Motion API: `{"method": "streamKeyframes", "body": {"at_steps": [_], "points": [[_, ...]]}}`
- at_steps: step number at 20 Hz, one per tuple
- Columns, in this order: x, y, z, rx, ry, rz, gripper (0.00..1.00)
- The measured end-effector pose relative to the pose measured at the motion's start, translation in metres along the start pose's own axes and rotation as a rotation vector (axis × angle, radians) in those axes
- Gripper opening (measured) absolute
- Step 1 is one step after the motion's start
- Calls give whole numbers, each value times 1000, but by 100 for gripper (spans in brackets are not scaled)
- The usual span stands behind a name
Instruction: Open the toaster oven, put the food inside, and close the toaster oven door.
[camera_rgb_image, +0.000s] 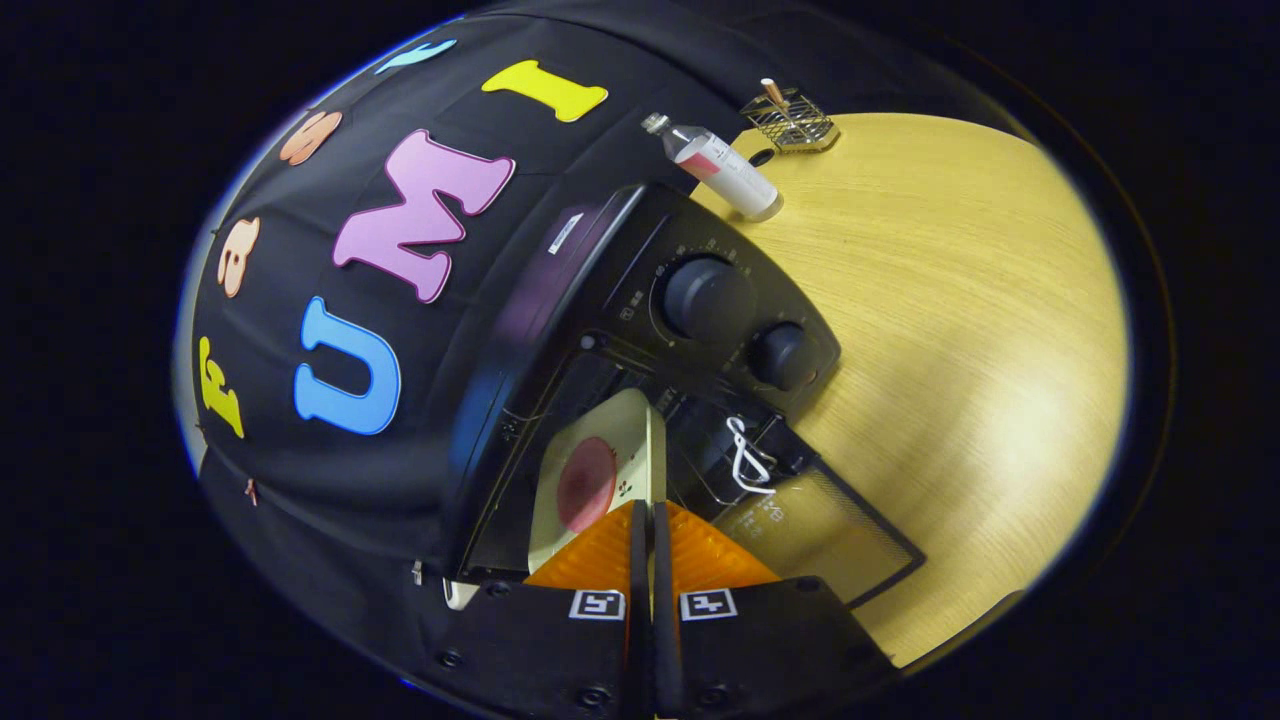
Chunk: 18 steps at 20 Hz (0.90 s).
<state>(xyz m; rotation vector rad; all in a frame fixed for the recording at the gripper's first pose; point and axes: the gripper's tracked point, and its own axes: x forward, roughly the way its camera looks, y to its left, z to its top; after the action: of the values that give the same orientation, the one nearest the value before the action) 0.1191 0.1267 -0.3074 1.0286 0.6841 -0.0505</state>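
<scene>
On the light wooden table (960, 330), seen in the gripper view at a strong tilt, a black toaster oven (620, 300) is set against the booth's black cloth wall. Its glass door (830, 530) is folded down open and lies flat toward the table, with a white cord (748, 458) looped at the door's handle. Two round dark knobs (705, 297) are seen on the control panel beside the oven's opening, the larger one farther from the door.

The gripper (650, 540) is seen with its fingers pressed close together, only a thin slit being left between them, and the edge of a pale cream plate (610, 450) is pinched in that slit. The plate is held on edge, reaching from the fingertips into the mouth of the oven chamber. A round reddish piece of food (586, 484) is seen on the plate's face, with a small printed mark beside it.

Beyond the oven, a clear plastic bottle (722, 167) with a pink and white label is stood on the table, and near it a small wire rack (790, 120) holding a stick-like item is seen.
</scene>
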Motion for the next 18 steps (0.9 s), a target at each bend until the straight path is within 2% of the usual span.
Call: {"method": "streamKeyframes", "body": {"at_steps": [4, 9, 12, 14, 16, 18], "points": [[24, 2, 1, -7, -49, -3, 5], [34, -3, -4, -41, -61, -52, 6], [28, 5, -8, -19, -52, -22, 10], [16, 14, -11, -29, -45, 19, 50], [1, 11, -12, -82, -52, 6, 91], [-16, 8, -19, -134, -36, -3, 94]]}}
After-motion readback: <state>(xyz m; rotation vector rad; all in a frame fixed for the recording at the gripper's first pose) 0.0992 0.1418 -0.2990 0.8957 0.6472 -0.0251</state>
